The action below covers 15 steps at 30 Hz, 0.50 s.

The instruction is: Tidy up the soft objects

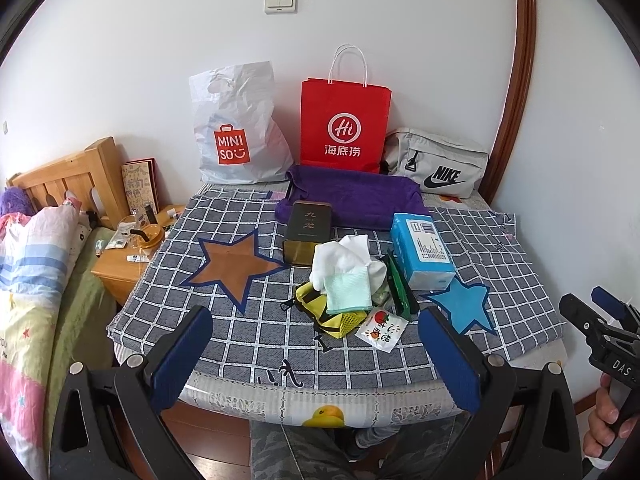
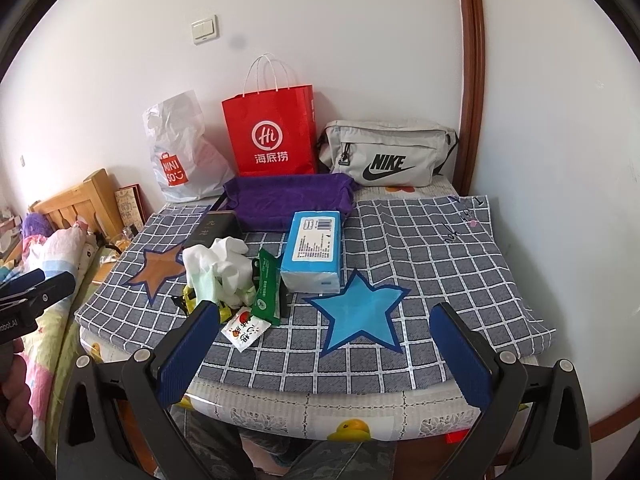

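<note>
A pile of soft things lies mid-table: white cloth (image 1: 346,258) (image 2: 218,264), a pale green cloth (image 1: 347,292), a yellow mesh pouch (image 1: 320,312), a green packet (image 2: 266,284) and a small strawberry sachet (image 1: 382,330) (image 2: 244,330). A blue tissue pack (image 1: 420,250) (image 2: 316,250) lies to their right. A purple towel (image 1: 352,196) (image 2: 290,200) lies behind. My left gripper (image 1: 316,356) is open and empty at the table's near edge, before the pile. My right gripper (image 2: 326,354) is open and empty, near the blue star patch (image 2: 360,318).
A dark tin box (image 1: 306,232) stands behind the pile. A white Miniso bag (image 1: 236,128), a red paper bag (image 1: 346,120) and a grey Nike pouch (image 1: 438,162) line the back wall. A brown star patch (image 1: 234,264) marks the checked cloth. A nightstand (image 1: 124,256) and bed stand left.
</note>
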Motion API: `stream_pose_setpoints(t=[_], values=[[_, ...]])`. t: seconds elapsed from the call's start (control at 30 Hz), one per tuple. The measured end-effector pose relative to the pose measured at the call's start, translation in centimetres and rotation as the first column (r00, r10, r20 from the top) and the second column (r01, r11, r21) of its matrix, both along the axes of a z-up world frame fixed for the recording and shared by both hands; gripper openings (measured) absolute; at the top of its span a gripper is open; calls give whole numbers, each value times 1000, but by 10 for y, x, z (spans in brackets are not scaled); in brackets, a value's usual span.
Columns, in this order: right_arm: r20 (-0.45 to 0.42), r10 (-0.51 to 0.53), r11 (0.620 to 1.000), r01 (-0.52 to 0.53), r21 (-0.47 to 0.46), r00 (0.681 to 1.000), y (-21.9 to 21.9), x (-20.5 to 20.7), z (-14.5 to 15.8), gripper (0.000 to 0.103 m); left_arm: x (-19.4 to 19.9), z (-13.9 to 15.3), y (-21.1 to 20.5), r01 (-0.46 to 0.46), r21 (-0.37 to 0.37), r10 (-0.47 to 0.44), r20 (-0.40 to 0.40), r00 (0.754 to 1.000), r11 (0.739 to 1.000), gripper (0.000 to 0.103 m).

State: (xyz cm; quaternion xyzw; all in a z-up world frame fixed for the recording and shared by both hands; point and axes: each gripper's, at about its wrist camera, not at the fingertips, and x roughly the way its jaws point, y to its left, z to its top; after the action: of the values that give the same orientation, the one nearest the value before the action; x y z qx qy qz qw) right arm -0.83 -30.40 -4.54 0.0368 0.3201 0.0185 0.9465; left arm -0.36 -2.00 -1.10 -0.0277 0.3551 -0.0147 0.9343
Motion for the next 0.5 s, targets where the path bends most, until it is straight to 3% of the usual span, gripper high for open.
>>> stream_pose_setpoints(t=[0.5], values=[[11,23,1000,-23,-15,1000,9,-2,4,103,-3,1,6,-2,-7,2,1,1000,1000,103]])
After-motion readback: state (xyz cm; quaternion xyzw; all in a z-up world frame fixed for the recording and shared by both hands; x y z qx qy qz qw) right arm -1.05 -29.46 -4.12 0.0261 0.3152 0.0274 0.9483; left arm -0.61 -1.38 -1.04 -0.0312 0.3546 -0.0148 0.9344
